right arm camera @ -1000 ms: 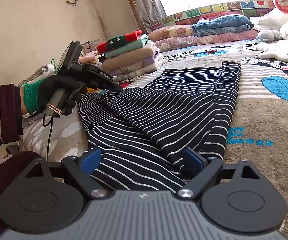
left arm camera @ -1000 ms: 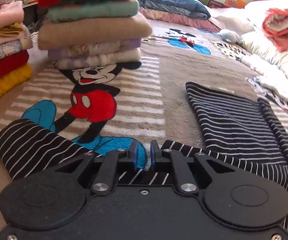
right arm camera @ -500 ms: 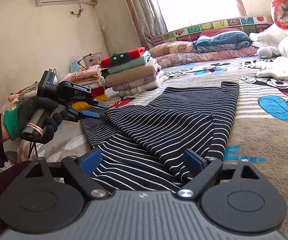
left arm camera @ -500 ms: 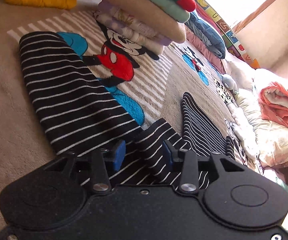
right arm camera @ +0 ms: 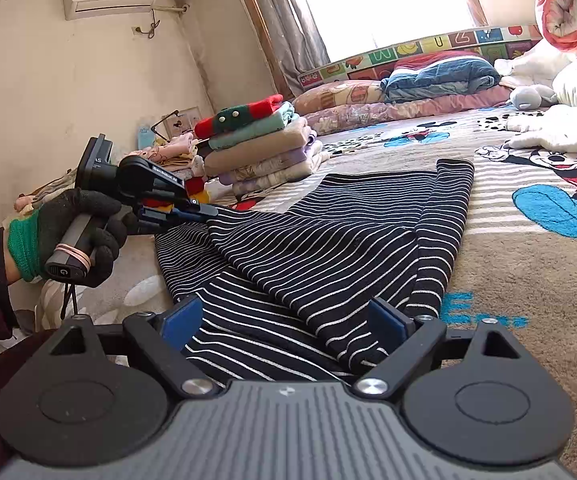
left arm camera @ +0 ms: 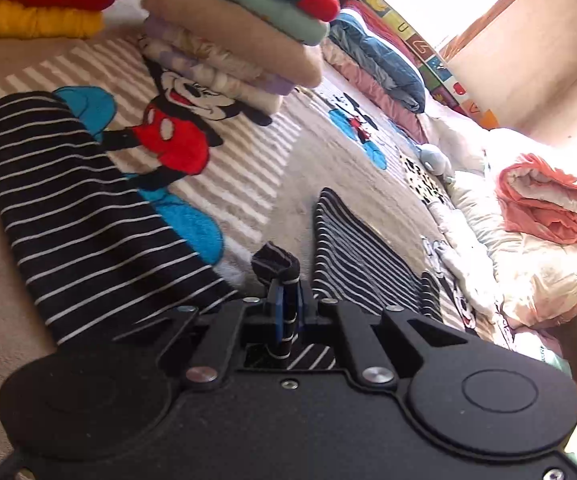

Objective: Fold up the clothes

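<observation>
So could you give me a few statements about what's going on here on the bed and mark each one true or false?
1. The left gripper has its jaws shut on a fold of the striped garment. True.
2. The right gripper is clamped on the cloth too. False: its jaws stand wide open, with the garment lying between them.
3. The stack of folded clothes has a red and green piece on top. True.
4. The striped garment is yellow with red stripes. False: it is dark with thin white stripes.
5. The blanket under the garment is plain. False: it shows Mickey Mouse pictures.
</observation>
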The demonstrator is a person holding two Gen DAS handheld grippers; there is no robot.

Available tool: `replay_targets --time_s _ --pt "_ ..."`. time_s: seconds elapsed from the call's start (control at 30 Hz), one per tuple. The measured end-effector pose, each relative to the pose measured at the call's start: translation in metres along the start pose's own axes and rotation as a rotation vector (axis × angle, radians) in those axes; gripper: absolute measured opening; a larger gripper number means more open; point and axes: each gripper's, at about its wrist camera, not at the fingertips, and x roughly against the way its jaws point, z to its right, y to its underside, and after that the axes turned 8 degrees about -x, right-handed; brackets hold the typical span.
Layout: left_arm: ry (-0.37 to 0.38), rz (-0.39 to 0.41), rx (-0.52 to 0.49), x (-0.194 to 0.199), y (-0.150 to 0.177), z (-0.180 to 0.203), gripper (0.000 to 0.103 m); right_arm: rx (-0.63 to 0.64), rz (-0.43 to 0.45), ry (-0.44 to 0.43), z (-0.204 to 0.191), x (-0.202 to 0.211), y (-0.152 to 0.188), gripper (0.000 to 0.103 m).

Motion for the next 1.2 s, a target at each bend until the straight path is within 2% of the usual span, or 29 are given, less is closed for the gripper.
replay_targets --time_s 0.17,0.4,0.63,0.83,1.2 --pt "0.077 0.024 -0.003 -0.006 -0.021 0.043 0.004 -0.011 -0.004 0.005 0.006 0.001 0.000 0.089" --pt "0.148 0.017 -0.061 -0.039 -0.044 0.111 0.004 -0.051 -0.003 -0.002 0.019 0.008 -0.001 0.089" --pt "0.176 -0.027 -0.072 -0.084 -0.046 0.155 0.004 -0.061 -0.027 -0.023 0.026 0.010 0.001 0.089" --pt "0.181 -0.051 -0.060 -0.113 -0.043 0.177 0.004 -0.060 -0.066 -0.044 0.026 0.008 0.005 0.089" --pt "0.168 -0.091 -0.044 -0.158 -0.041 0.196 0.004 -0.118 -0.075 -0.076 0.035 0.010 0.006 0.089"
